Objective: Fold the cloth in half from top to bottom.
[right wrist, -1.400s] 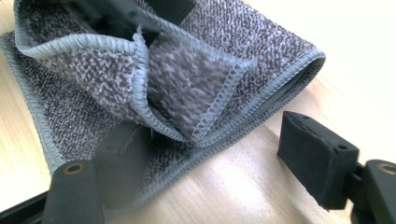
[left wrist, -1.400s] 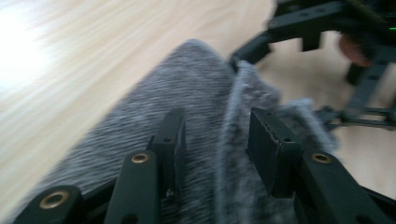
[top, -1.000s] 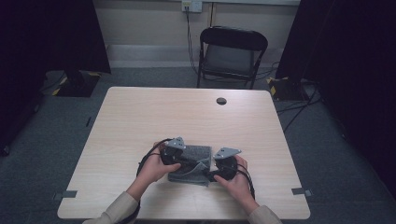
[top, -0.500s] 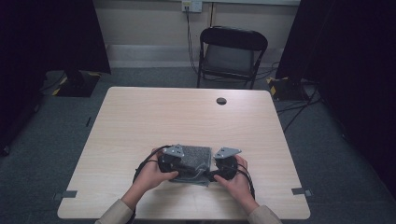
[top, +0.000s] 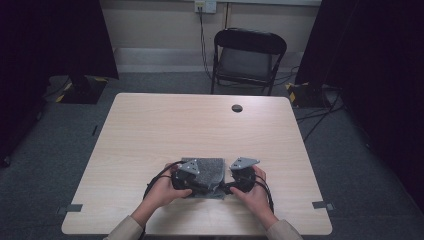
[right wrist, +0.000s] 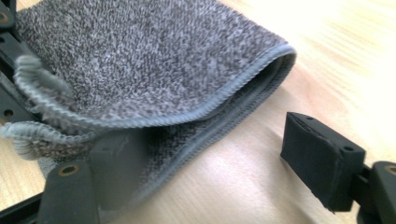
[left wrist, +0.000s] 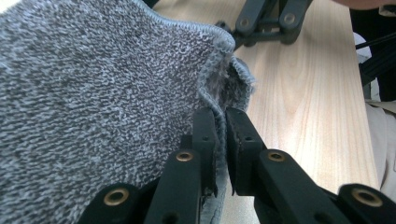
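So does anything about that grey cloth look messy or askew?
Slightly. The grey cloth is folded over, but its layers do not line up: one corner curls up loose beside the left tongs. Nothing is spilled or torn.

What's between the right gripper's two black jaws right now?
In the right gripper view, the folded grey terry cloth's edge and bare wooden table; the right gripper stands open, one jaw tucked beneath the cloth.

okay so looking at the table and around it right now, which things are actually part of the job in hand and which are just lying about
In the job:
- grey terry cloth, folded on the pale wooden table
- left gripper, jaws pinching a cloth corner, just easing open a little
- right gripper, jaws open at the cloth's edge

Just lying about:
- small black round disc at the table's far side
- black folding chair beyond the table
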The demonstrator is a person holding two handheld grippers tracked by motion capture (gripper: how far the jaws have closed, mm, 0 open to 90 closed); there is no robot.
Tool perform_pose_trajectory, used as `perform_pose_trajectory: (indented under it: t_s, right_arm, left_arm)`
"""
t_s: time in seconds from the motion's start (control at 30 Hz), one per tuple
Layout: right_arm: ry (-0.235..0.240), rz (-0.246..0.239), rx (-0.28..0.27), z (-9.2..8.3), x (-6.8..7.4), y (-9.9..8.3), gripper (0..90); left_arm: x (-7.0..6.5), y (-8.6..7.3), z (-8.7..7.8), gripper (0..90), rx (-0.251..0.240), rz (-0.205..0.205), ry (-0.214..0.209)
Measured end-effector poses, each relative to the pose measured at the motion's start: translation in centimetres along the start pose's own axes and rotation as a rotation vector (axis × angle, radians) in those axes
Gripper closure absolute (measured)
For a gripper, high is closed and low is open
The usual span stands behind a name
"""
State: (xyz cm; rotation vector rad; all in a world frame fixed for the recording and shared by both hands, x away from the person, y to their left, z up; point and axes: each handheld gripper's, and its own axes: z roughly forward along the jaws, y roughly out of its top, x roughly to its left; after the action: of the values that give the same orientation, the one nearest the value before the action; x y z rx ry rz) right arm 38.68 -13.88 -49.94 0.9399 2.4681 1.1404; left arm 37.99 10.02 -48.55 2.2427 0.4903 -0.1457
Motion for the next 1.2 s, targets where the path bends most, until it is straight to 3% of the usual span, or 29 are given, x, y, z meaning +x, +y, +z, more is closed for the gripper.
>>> perform_pose_trajectory:
  t_s: [0.13, 0.4, 0.63, 0.8, 0.9, 1.2]
  right_arm:
    - [-0.007, 0.009, -0.016, -0.6, -0.6, 0.0, 22.1]
    - [-0.020, 0.016, 0.005, -2.0, -1.1, 0.3, 20.4]
    - [-0.020, 0.022, 0.004, -3.6, -1.5, 0.7, 17.7]
    - [-0.030, 0.028, -0.027, -4.5, -1.6, 1.6, 17.7]
    - [-0.020, 0.035, -0.035, -4.2, -1.4, 2.1, 17.7]
    - [0.041, -0.005, 0.017, -1.2, 0.6, 2.0, 17.7]
  left_arm:
    - [0.0, -0.1, 0.1, 80.9, 0.003, -0.002, -0.001]
    - [0.1, -0.2, 0.2, 75.2, -0.005, -0.013, -0.004]
    - [-0.2, -0.1, 0.2, 68.2, -0.005, 0.001, 0.018]
    - [-0.5, 0.0, 0.2, 64.6, 0.002, 0.015, 0.030]
    - [-0.6, 0.0, 0.2, 63.5, 0.002, 0.018, 0.036]
    - [-0.8, -0.1, 0.3, 59.2, -0.007, 0.028, 0.037]
